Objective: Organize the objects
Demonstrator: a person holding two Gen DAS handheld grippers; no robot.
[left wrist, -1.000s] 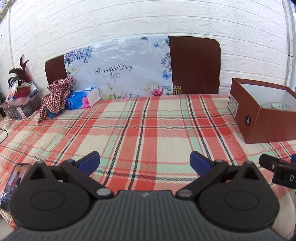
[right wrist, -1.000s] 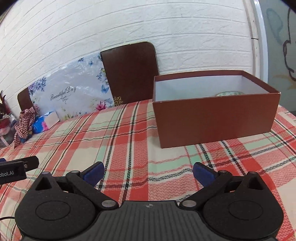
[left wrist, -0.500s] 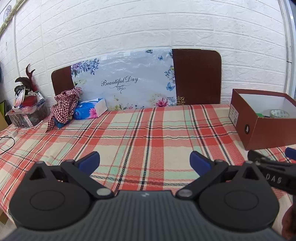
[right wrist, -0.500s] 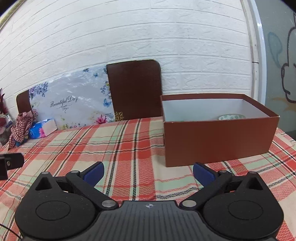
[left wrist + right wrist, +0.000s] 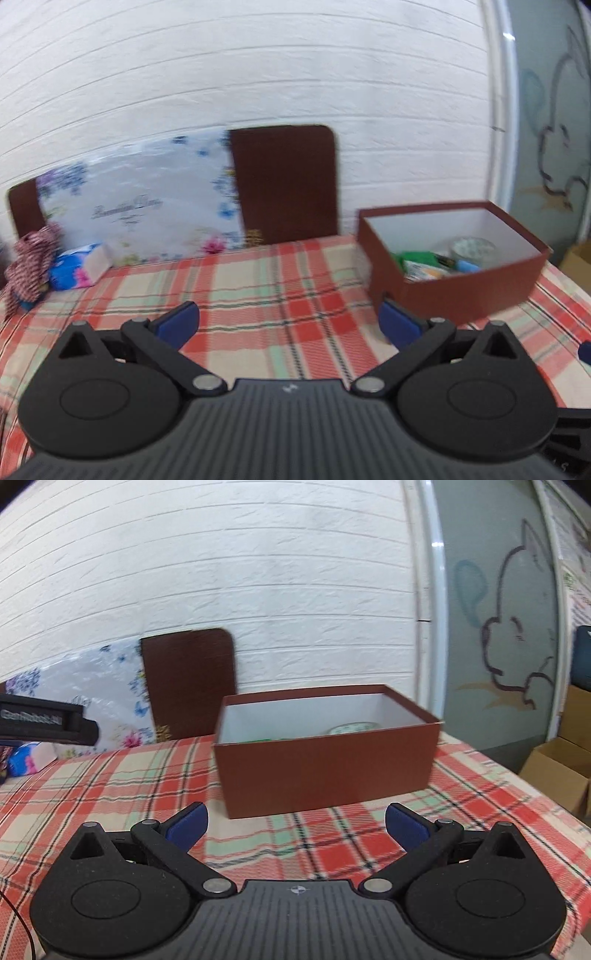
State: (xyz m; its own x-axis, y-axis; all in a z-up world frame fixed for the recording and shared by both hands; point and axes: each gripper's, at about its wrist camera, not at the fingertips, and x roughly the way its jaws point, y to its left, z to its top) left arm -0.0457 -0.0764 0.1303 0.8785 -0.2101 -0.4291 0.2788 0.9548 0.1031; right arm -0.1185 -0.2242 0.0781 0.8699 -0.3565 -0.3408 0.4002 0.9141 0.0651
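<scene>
A brown cardboard box (image 5: pixel 465 295) with a white inside stands on the plaid tablecloth (image 5: pixel 258 295); it holds a roll of tape (image 5: pixel 472 249), green packets (image 5: pixel 417 260) and other small items. In the right wrist view the same box (image 5: pixel 325 771) sits straight ahead, with the tape roll (image 5: pixel 351 728) just showing over its wall. My left gripper (image 5: pixel 288 323) is open and empty, above the cloth left of the box. My right gripper (image 5: pixel 295 823) is open and empty, in front of the box. The left gripper's body (image 5: pixel 48 722) juts in at the left.
A blue tissue pack (image 5: pixel 81 269) and a red checked cloth (image 5: pixel 31 266) lie at the table's far left. A floral board (image 5: pixel 140 218) and brown chair backs (image 5: pixel 284 184) lean at the white brick wall. Cardboard boxes (image 5: pixel 557 771) stand on the floor right of the table.
Both grippers have risen and swung to the right. The box now sits nearer the middle of both views and its contents show. Both stay open.
</scene>
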